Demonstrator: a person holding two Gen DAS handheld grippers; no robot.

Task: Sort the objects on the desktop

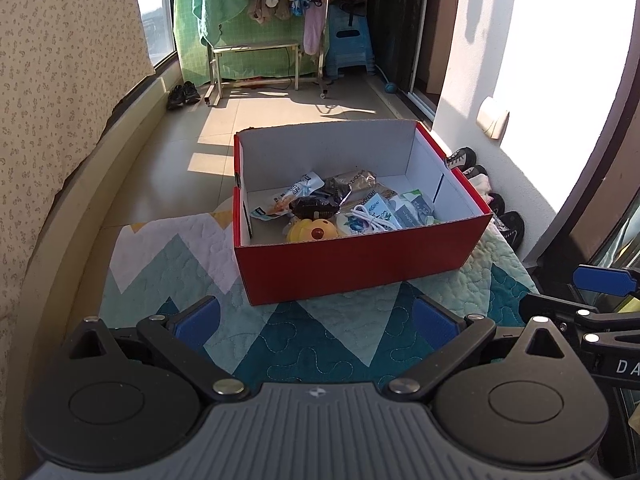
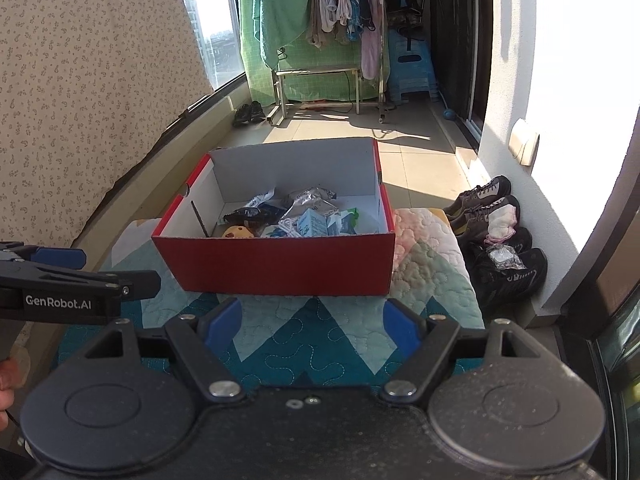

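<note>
Left gripper (image 1: 316,322): jaws spread wide, blue pads apart, nothing between them; it hovers over the quilt (image 1: 328,340).
Red box (image 1: 360,264): open-topped, on the quilt, ahead of both pairs of jaws and apart from them.
Box contents: yellow toy (image 1: 310,231), white cable (image 1: 370,216), dark packet (image 1: 312,206), printed pouches, all lying loose inside.
Right gripper (image 2: 314,322): jaws wide open, holding nothing, short of the box's near wall.
Writing: "GenRobot.AI" on the left gripper's side in the right wrist view; pouch print too small to read.
</note>
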